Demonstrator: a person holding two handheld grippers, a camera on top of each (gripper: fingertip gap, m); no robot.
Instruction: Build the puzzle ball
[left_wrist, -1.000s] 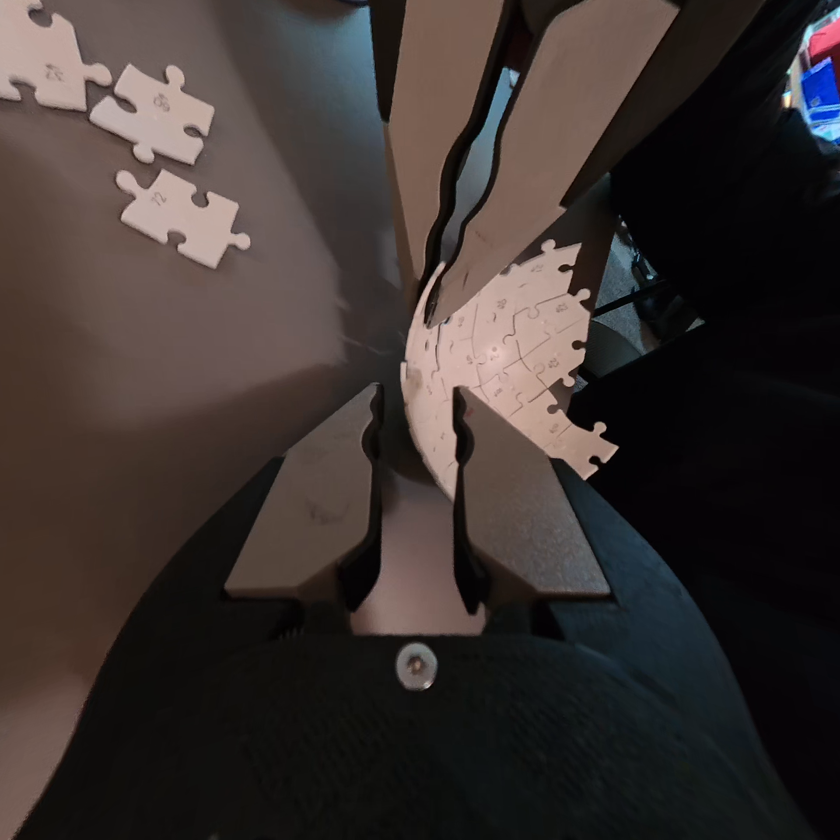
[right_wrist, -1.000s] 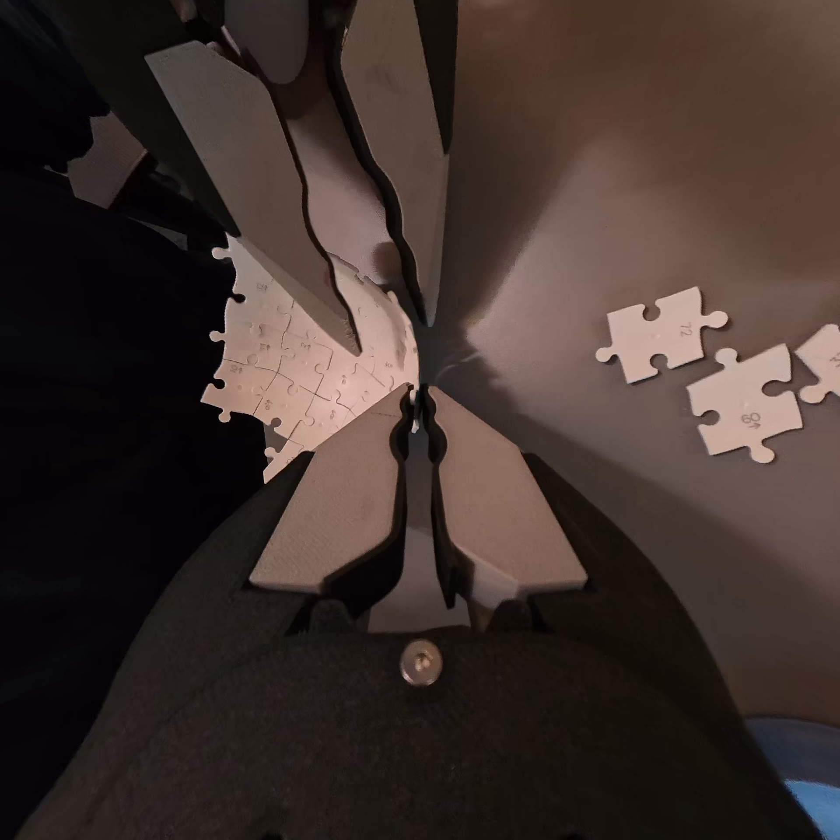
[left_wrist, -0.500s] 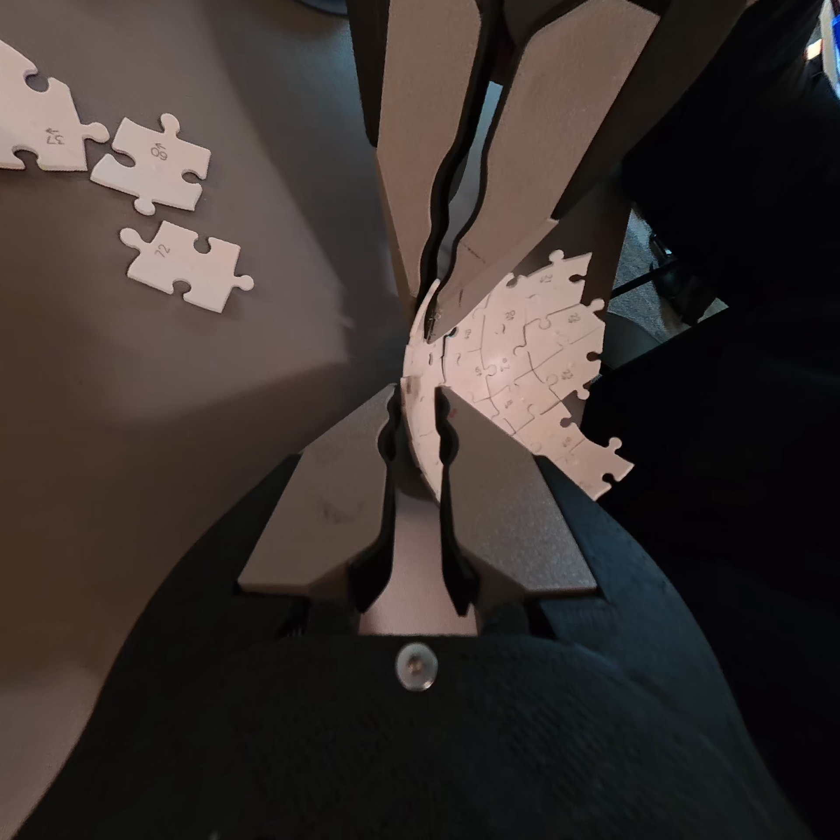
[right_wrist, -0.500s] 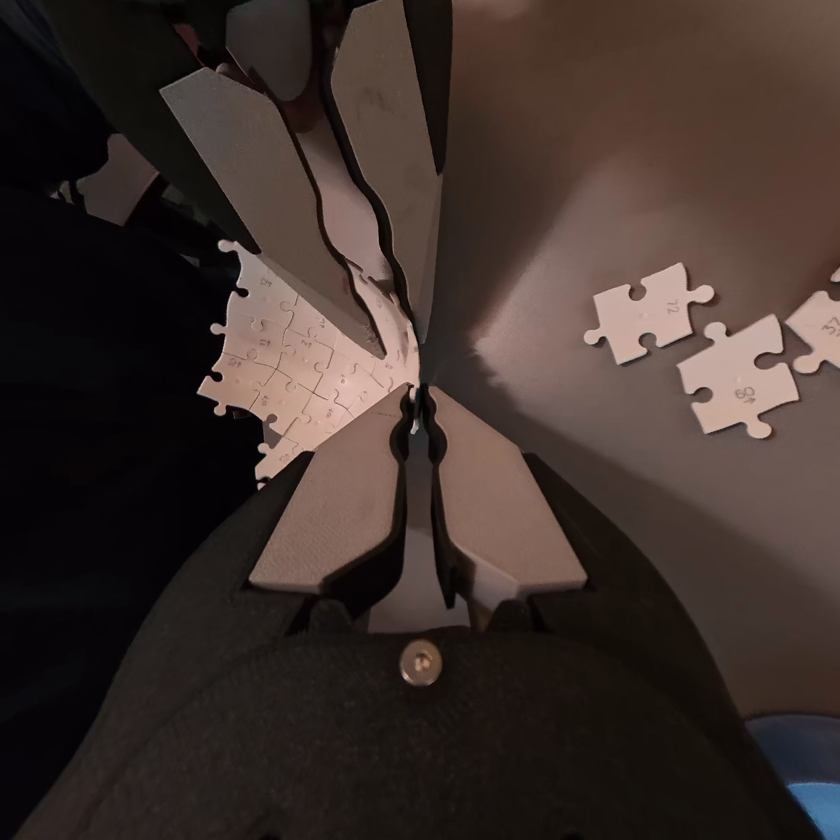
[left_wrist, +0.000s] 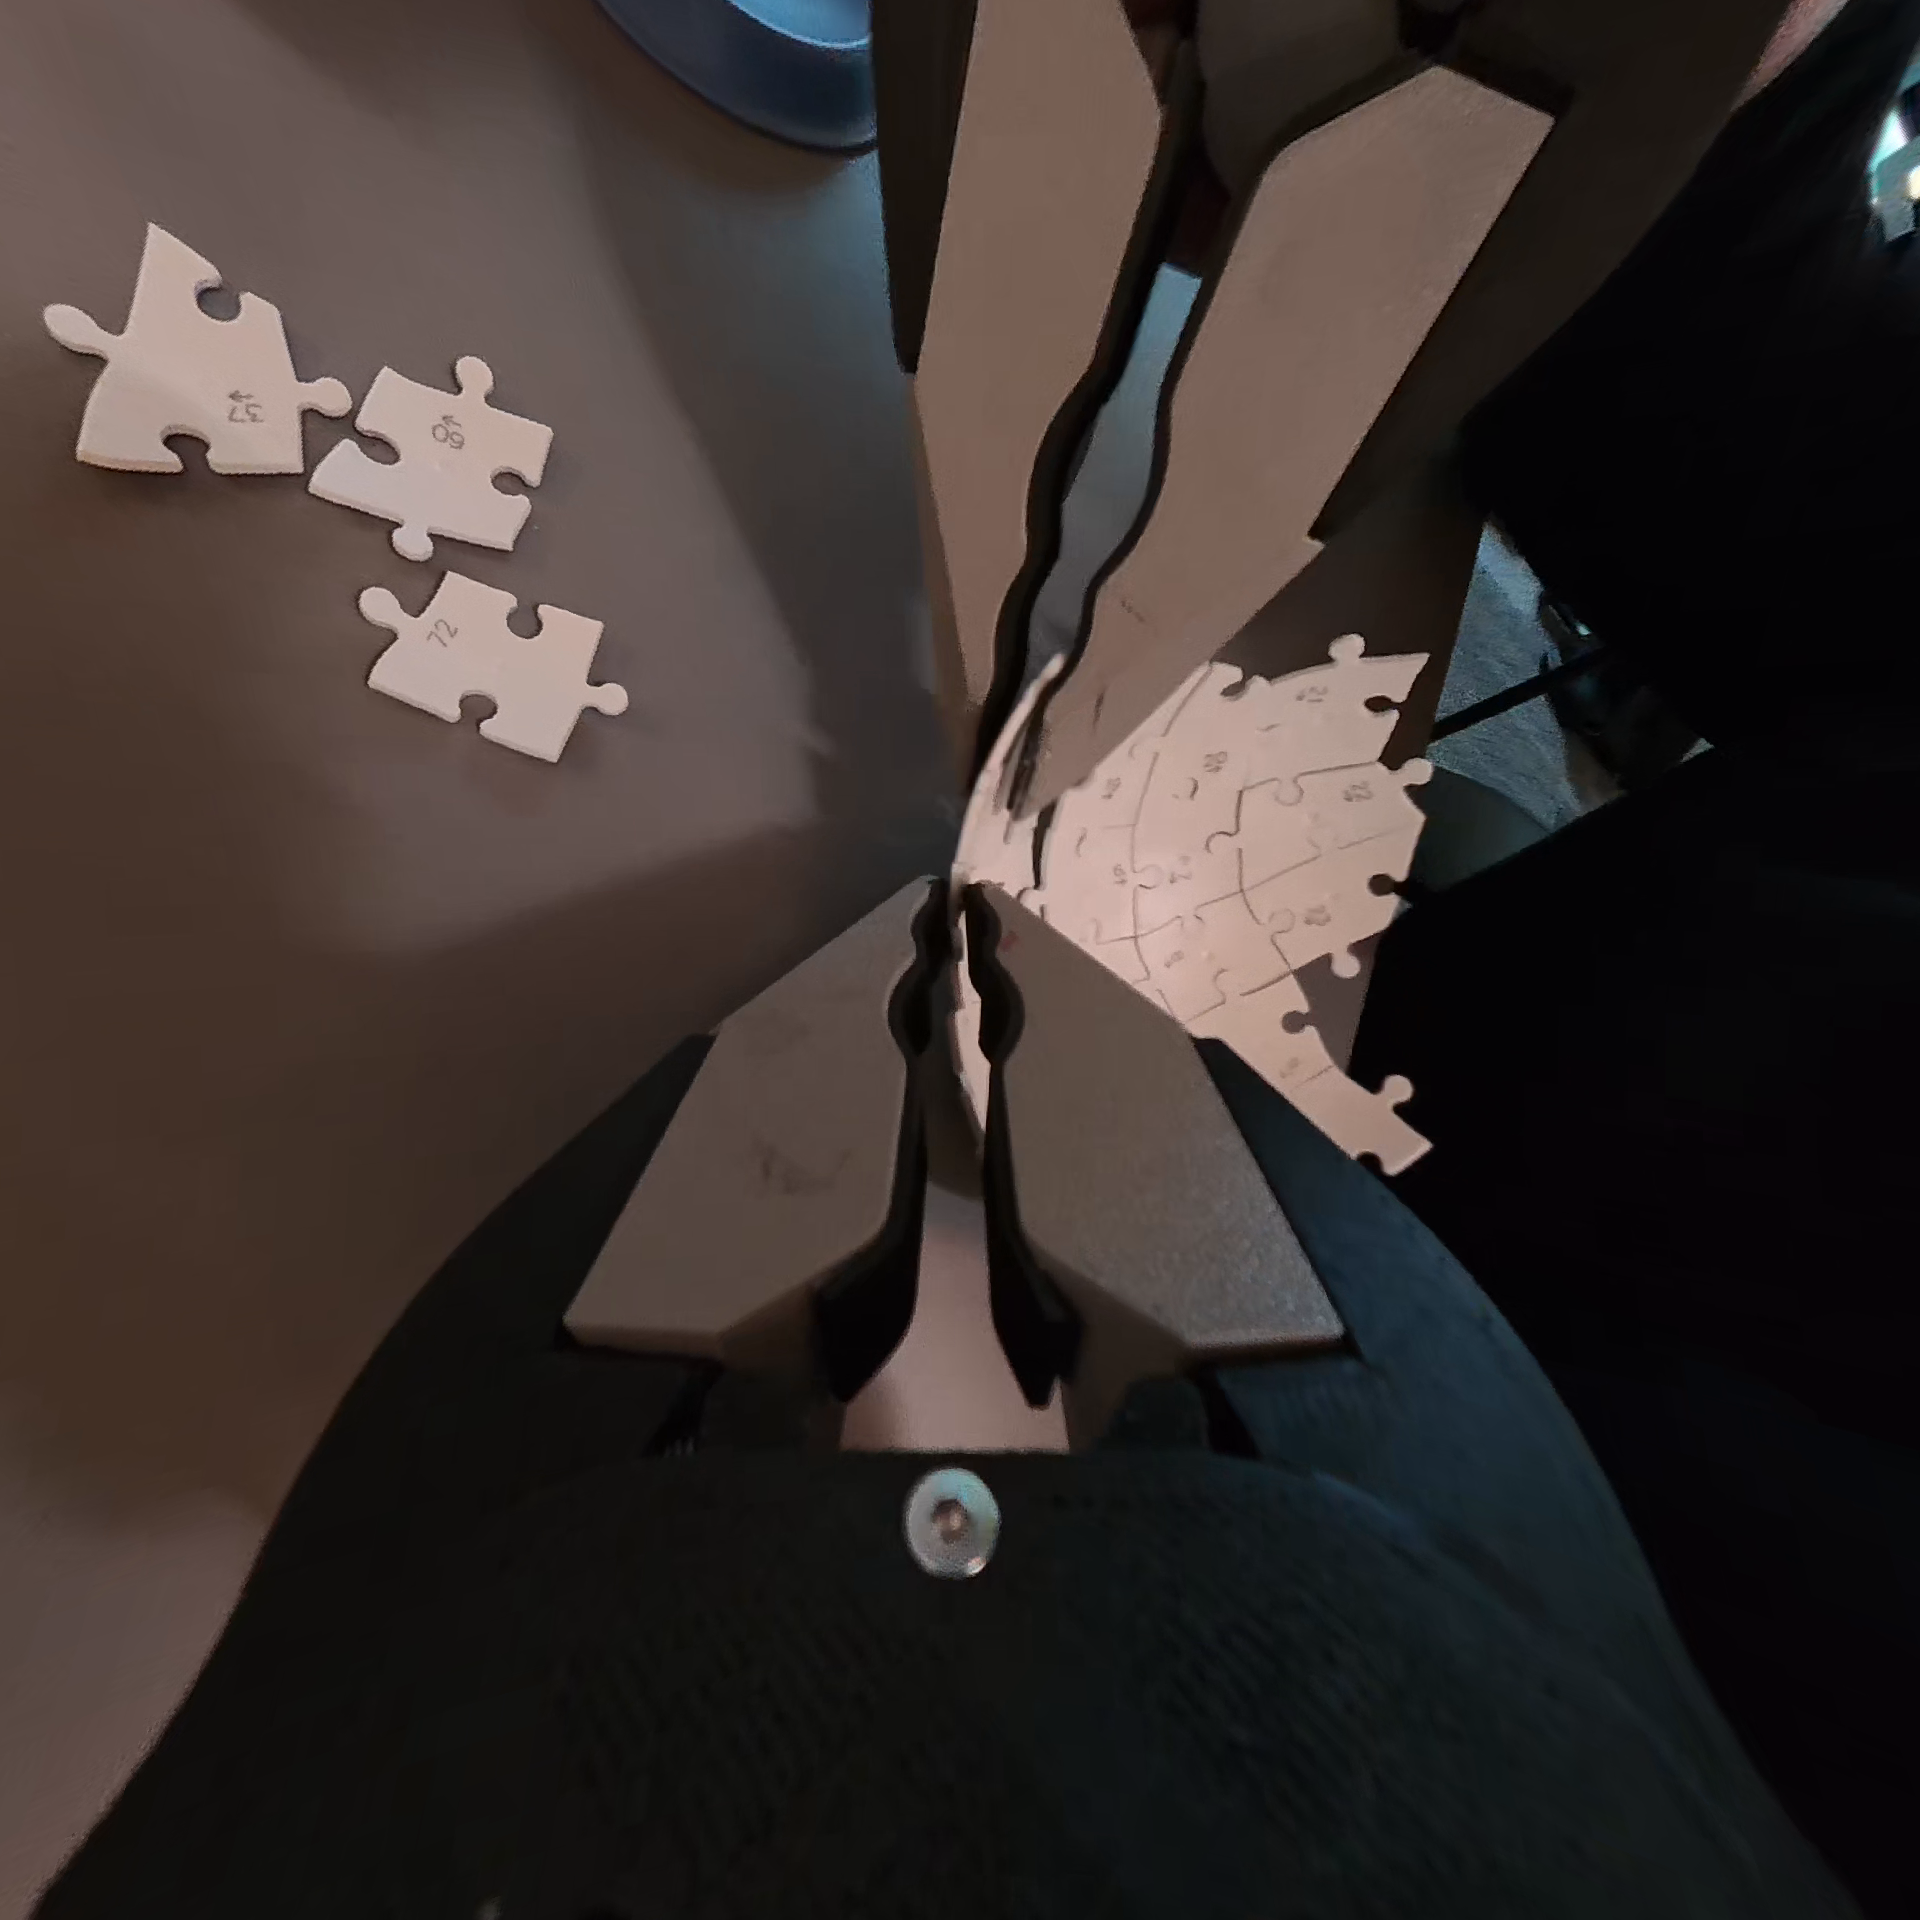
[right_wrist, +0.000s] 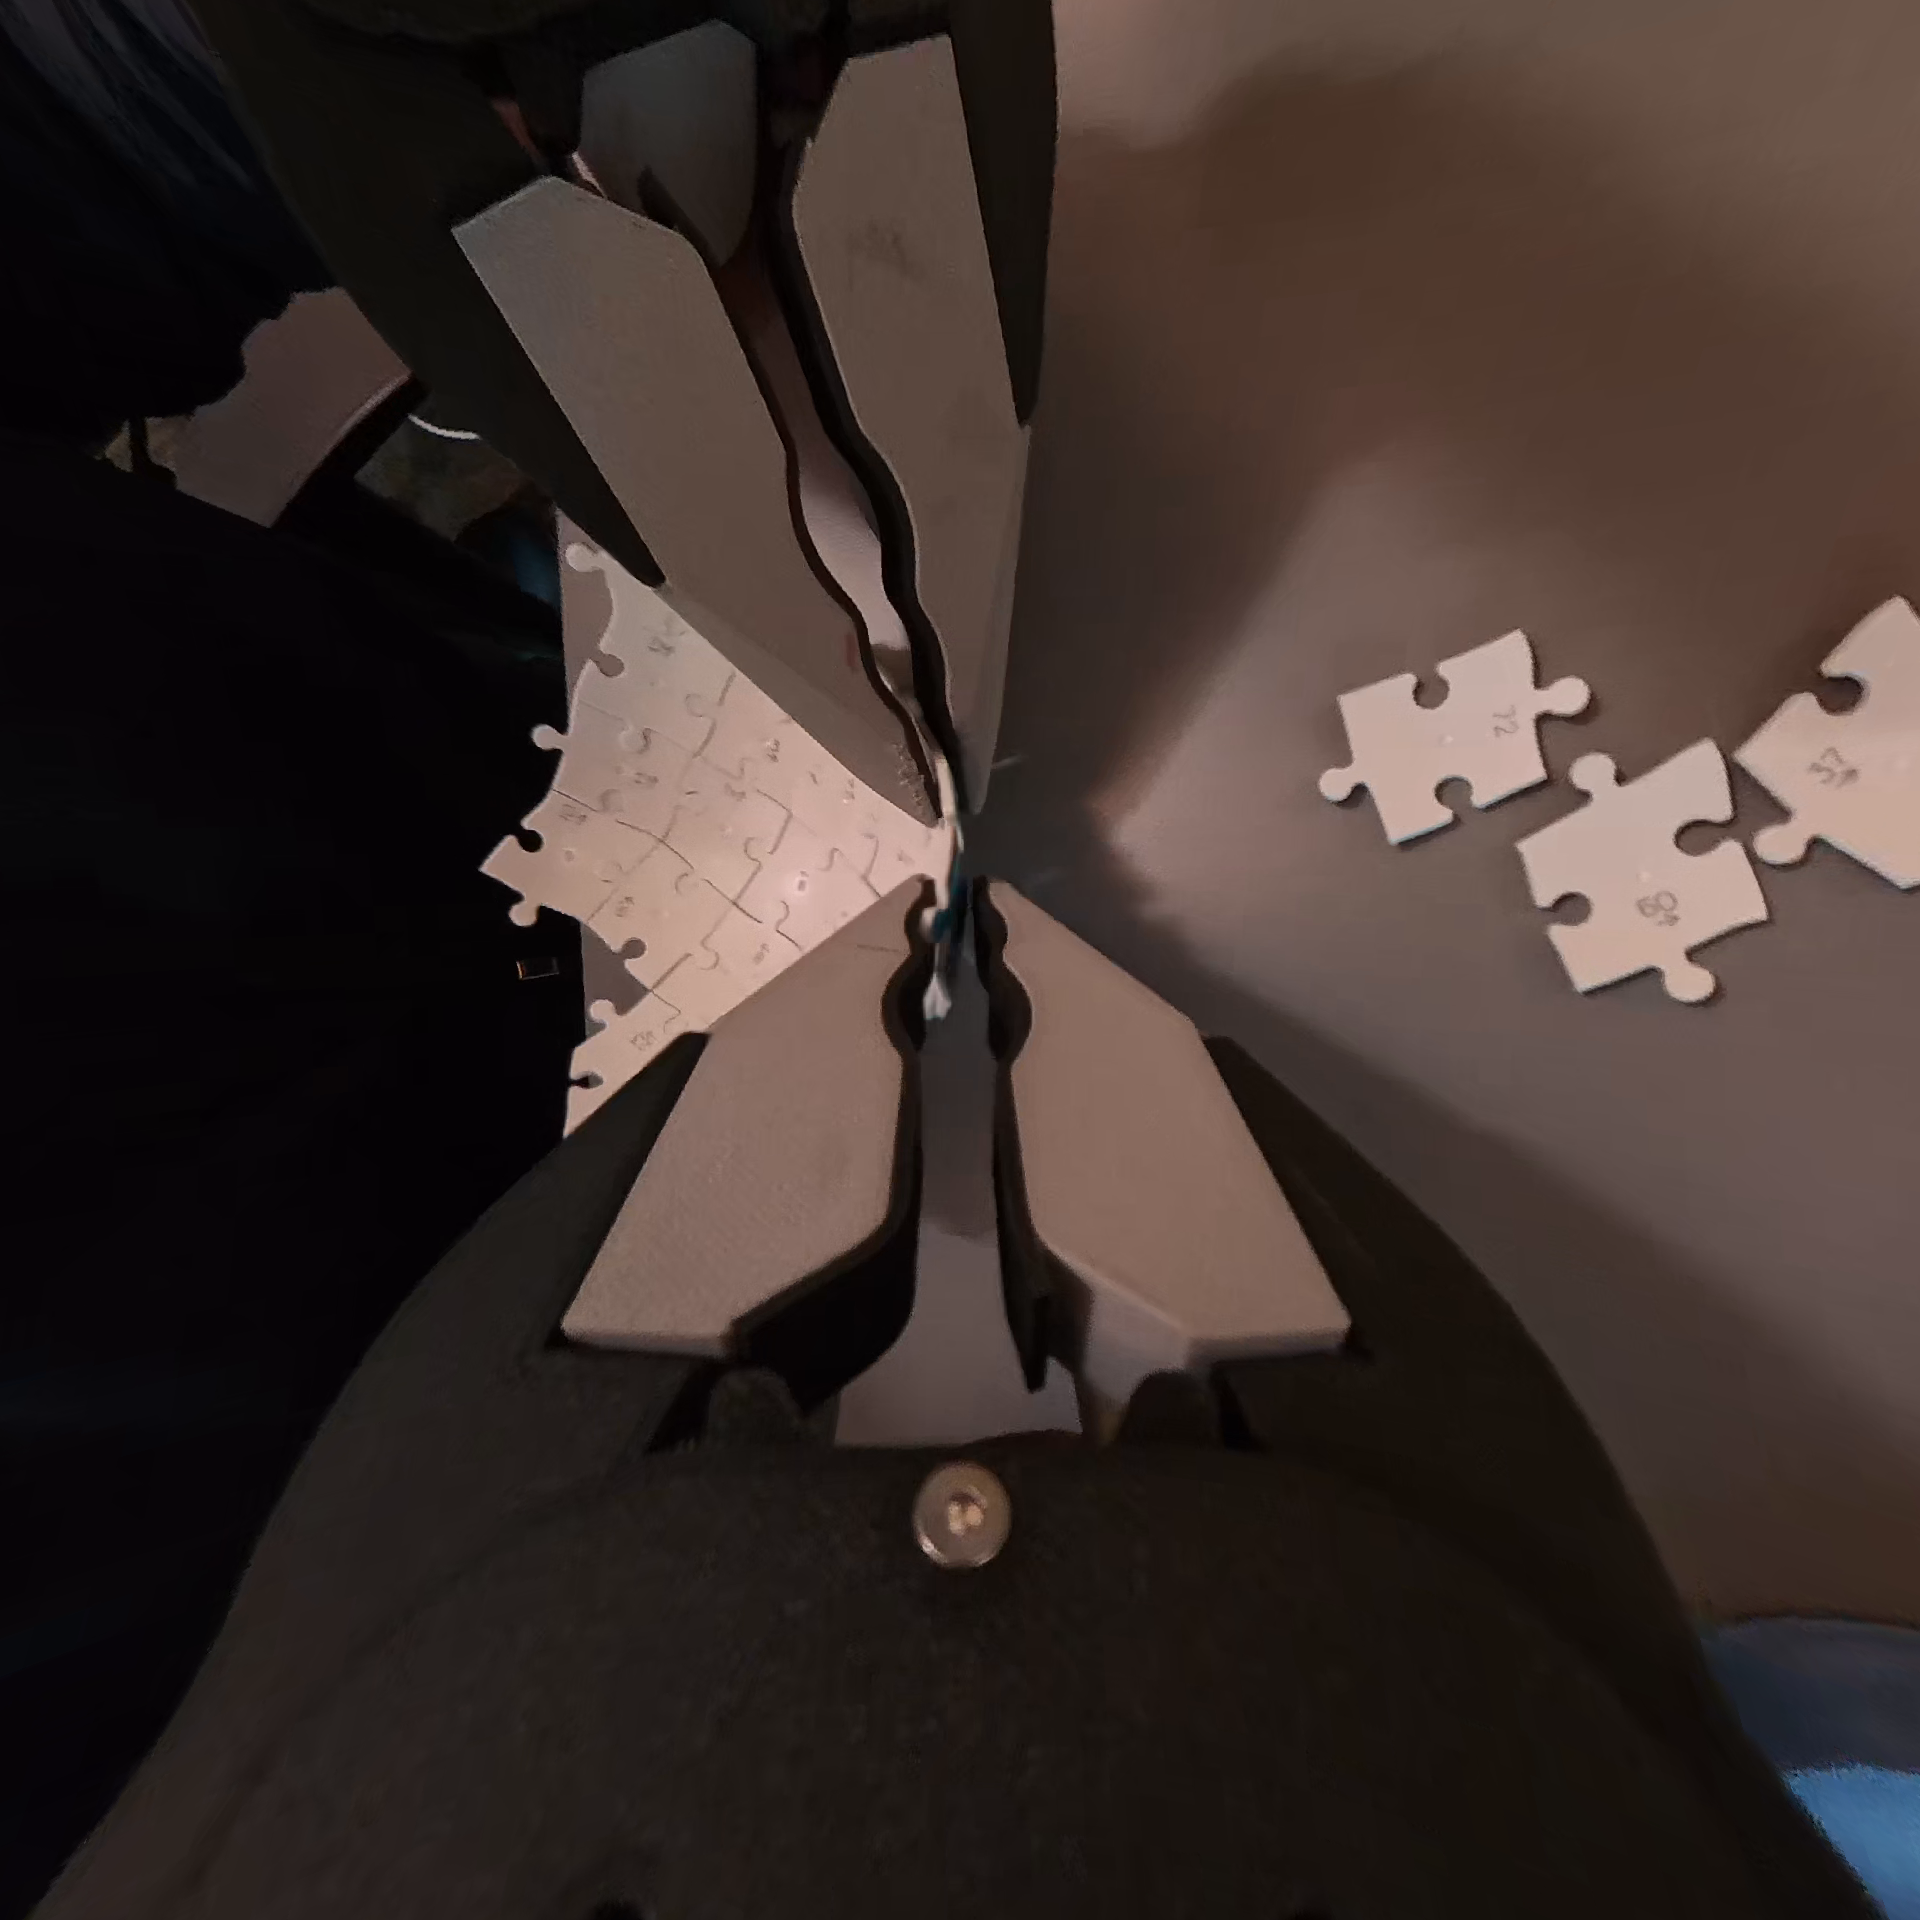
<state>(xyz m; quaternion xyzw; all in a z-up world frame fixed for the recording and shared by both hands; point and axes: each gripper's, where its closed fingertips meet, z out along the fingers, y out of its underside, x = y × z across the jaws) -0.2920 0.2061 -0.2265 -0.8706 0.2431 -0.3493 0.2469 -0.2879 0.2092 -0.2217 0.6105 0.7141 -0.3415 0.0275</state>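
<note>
A partly built puzzle ball (left_wrist: 1247, 862), a curved white shell of joined pieces with the inner side showing, is held in the air between both grippers. My left gripper (left_wrist: 951, 896) is closed on the shell's rim, and a thin white edge shows between its fingers. My right gripper (right_wrist: 956, 896) is closed on the same rim from the opposite side. In the left wrist view it (left_wrist: 1023, 764) comes down from the top. The shell (right_wrist: 707, 831) and the left gripper (right_wrist: 935, 795) also show in the right wrist view. Three loose white pieces (left_wrist: 488, 665) (left_wrist: 436, 457) (left_wrist: 197, 384) lie flat on the table.
The brown table (left_wrist: 312, 1039) lies below. The loose pieces also show at the right of the right wrist view (right_wrist: 1455, 738). A blue rounded object (left_wrist: 769, 62) sits at the table's far side and shows again in the right wrist view (right_wrist: 1849, 1745). Dark clothing (left_wrist: 1662, 1143) is next to the shell. Left and right tips are no more than a few centimetres apart. From either gripper's tips it is about 20 cm to the blue rounded object (left_wrist: 769, 62).
My left gripper's jaws have closed from a clear gap onto the shell's rim. The right gripper has stayed shut on the rim. The two grippers have drawn closer, tip to tip.
</note>
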